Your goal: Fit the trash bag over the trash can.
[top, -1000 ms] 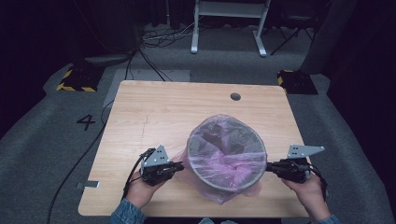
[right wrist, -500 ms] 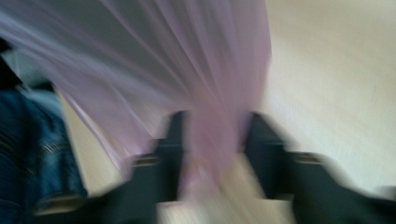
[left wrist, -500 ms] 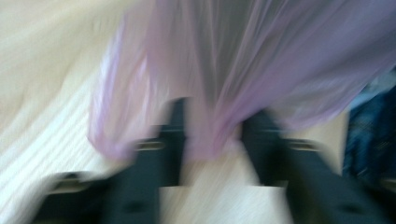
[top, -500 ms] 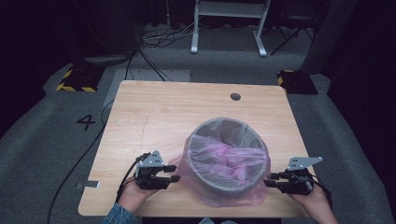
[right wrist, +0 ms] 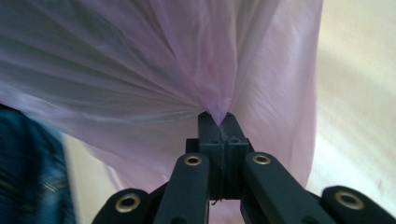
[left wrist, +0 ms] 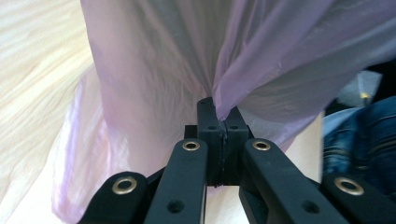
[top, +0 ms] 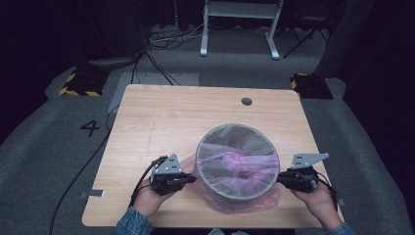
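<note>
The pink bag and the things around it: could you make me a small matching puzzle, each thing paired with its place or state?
Things:
1. pink bag
2. grey bin
3. left gripper
4. round hole

Places or states:
A. near the table's far edge
B. shut on a pinch of plastic, left of the bin
C. draped over the bin's outside
D. upright on the table between the two hands

Pairs: 1-C, 2-D, 3-B, 4-A

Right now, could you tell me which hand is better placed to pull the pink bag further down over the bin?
Neither clearly. The left gripper and right gripper each pinch the pink bag on opposite sides of the bin, so probably both together.
</note>
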`<state>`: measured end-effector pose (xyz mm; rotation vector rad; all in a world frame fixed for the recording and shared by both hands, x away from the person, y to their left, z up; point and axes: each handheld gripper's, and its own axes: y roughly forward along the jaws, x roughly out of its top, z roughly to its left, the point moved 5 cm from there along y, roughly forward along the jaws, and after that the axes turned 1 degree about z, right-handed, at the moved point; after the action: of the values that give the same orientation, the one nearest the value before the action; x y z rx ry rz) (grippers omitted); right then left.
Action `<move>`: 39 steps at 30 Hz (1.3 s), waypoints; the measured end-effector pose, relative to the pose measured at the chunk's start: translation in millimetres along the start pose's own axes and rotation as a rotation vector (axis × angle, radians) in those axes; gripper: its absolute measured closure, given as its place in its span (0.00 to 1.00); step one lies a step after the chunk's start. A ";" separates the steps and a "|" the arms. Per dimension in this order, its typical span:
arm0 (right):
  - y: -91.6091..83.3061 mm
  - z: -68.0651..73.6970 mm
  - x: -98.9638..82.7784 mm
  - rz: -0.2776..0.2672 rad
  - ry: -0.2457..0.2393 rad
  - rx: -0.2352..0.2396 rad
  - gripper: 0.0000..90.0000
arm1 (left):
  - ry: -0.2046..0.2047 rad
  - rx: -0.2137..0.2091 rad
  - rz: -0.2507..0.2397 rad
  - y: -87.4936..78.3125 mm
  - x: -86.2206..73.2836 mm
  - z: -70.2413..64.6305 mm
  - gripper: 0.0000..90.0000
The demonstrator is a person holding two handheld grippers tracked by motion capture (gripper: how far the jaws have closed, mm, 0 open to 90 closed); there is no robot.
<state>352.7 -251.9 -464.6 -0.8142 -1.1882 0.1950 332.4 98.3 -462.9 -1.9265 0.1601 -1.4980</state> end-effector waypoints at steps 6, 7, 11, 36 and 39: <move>31.3 -6.4 -26.3 0.102 0.023 -0.004 1.00 | 0.004 0.061 0.152 25.1 -19.8 8.9 1.00; 33.1 -7.1 -28.4 0.100 0.035 0.000 1.00 | -0.011 0.044 0.152 27.0 -21.6 9.7 0.99; 33.2 -5.5 -31.6 0.107 0.053 0.018 1.00 | -0.004 0.023 0.172 28.3 -26.0 7.3 0.99; -1.1 -2.0 -14.0 -0.116 0.043 0.043 0.55 | -0.110 0.085 0.038 13.1 -39.2 27.2 0.53; -14.7 -3.1 -17.5 -0.132 0.013 0.019 0.43 | -0.103 0.087 -0.063 -8.8 -36.1 26.1 0.46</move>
<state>344.6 -273.1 -468.5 -0.7165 -1.2208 0.0928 341.2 133.8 -489.9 -1.9496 -0.0109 -1.4186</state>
